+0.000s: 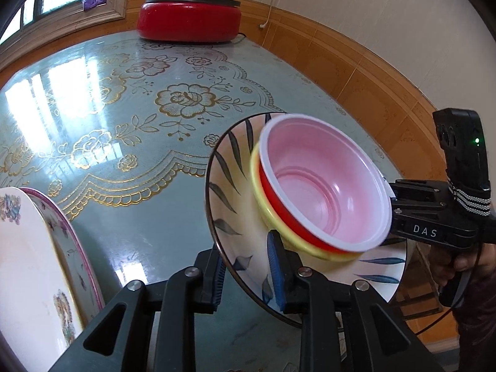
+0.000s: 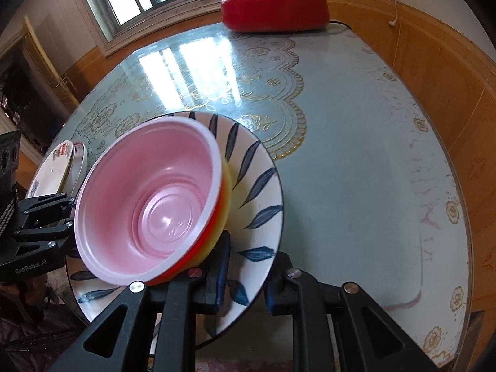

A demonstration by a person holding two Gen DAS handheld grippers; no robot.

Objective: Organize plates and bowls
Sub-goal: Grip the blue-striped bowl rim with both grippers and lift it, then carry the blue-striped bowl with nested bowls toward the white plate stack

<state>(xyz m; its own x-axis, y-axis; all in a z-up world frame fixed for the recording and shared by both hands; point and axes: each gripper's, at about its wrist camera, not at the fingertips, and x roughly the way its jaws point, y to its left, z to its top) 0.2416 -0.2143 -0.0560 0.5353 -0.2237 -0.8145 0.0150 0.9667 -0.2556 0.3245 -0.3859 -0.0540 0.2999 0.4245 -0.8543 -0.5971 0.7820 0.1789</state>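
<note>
A white plate with blue leaves [image 1: 235, 183] is held in the air above the table, tilted, gripped on opposite rims by both grippers. My left gripper [image 1: 246, 274] is shut on its near rim. My right gripper [image 2: 245, 274] is shut on the other rim of the same plate [image 2: 257, 167]; its body shows in the left wrist view [image 1: 434, 217]. A red bowl with a pink inside [image 1: 325, 183] sits nested in a yellow bowl [image 1: 263, 204] on the plate, both tilted. They also show in the right wrist view: red bowl [image 2: 155, 204], yellow bowl [image 2: 224, 198].
Two floral plates [image 1: 34, 257] lie stacked at the table's left edge, also in the right wrist view [image 2: 59, 167]. A red electric pot with a grey lid [image 1: 189, 18] stands at the far edge. The glass-topped table [image 1: 124, 124] has a teal floral cloth. Wood-panelled wall at the right.
</note>
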